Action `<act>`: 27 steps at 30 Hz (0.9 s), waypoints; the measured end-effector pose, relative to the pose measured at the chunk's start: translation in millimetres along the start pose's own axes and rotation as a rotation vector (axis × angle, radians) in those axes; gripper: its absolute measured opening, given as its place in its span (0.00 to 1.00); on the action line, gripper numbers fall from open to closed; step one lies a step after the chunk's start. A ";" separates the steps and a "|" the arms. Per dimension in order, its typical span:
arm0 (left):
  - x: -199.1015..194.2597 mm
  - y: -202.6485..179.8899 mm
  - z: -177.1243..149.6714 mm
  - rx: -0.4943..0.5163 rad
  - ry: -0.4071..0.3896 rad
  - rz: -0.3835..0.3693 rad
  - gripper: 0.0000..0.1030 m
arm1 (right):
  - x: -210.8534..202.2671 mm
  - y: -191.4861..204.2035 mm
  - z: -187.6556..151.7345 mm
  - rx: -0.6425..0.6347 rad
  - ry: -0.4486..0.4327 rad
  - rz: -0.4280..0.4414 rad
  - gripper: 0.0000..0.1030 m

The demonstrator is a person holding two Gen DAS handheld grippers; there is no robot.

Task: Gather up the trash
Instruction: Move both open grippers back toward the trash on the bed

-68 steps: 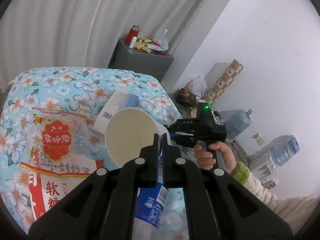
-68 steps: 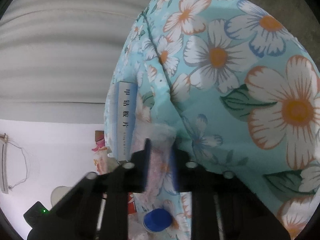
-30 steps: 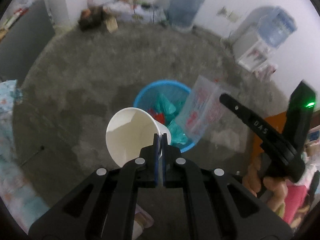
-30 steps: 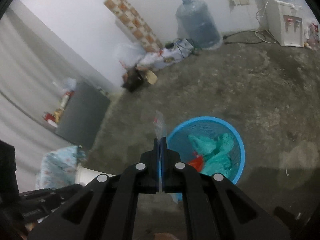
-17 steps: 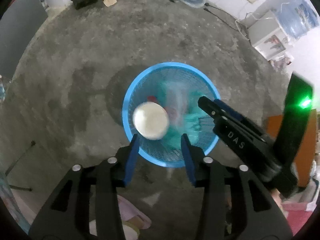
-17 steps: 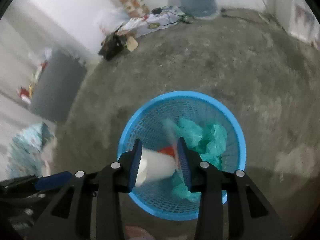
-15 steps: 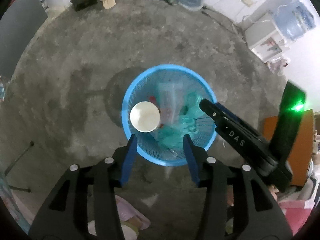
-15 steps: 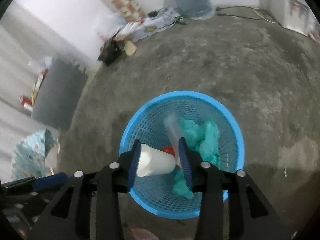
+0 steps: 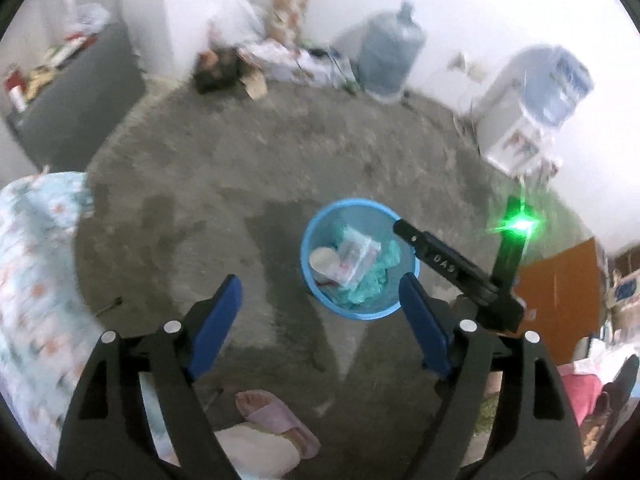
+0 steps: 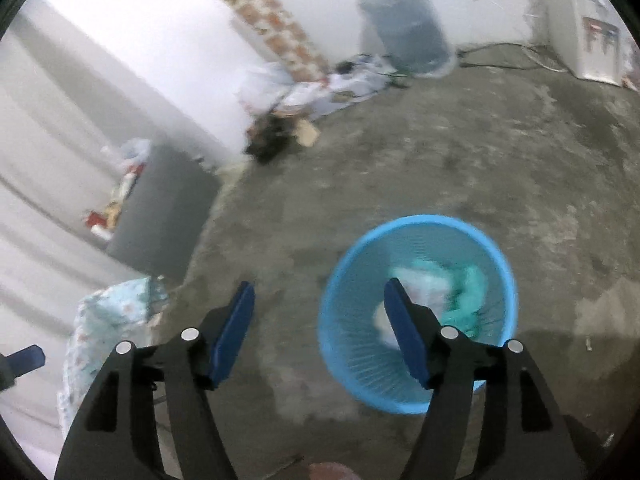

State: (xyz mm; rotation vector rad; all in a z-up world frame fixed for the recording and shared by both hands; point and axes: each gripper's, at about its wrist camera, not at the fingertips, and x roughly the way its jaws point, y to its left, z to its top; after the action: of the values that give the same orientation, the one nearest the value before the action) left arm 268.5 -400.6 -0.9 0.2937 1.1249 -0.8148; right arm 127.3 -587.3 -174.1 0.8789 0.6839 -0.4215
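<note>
A blue mesh trash basket stands on the concrete floor. Inside it lie a white paper cup, a clear plastic wrapper and green bags. My left gripper hangs high above the floor, just left of the basket; its jaws are opening and nothing is between them. The right gripper is over the basket's left rim, jaws also opening and empty. In the left wrist view the right gripper's body reaches over the basket's right edge.
A floral-covered bed lies at the left. A grey cabinet with clutter, a large water jug, a water dispenser and bags line the far wall. A person's slippered foot is below the left gripper.
Both grippers opened and dropped the paper cup and the plastic wrapper into the basket. The left gripper then rose, so the basket looks smaller; the right one shifted left of the basket.
</note>
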 end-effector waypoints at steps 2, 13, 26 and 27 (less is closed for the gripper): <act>-34.0 11.3 -14.5 -0.020 -0.036 0.021 0.76 | -6.8 20.5 -3.9 -0.019 0.015 0.022 0.65; -204.4 91.0 -167.8 -0.256 -0.299 0.162 0.81 | -62.6 154.9 -54.5 -0.230 0.139 0.245 0.75; -311.6 205.8 -339.4 -0.573 -0.487 0.447 0.81 | -83.2 256.4 -145.7 -0.406 0.434 0.441 0.76; -316.6 220.9 -350.7 -0.612 -0.487 0.470 0.81 | -81.6 261.1 -146.3 -0.410 0.444 0.452 0.76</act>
State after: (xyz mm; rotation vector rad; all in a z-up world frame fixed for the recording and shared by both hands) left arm 126.1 93.2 88.0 -0.1518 0.7484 -0.0873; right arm 170.6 -312.3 -37.4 0.7079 0.9078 0.3242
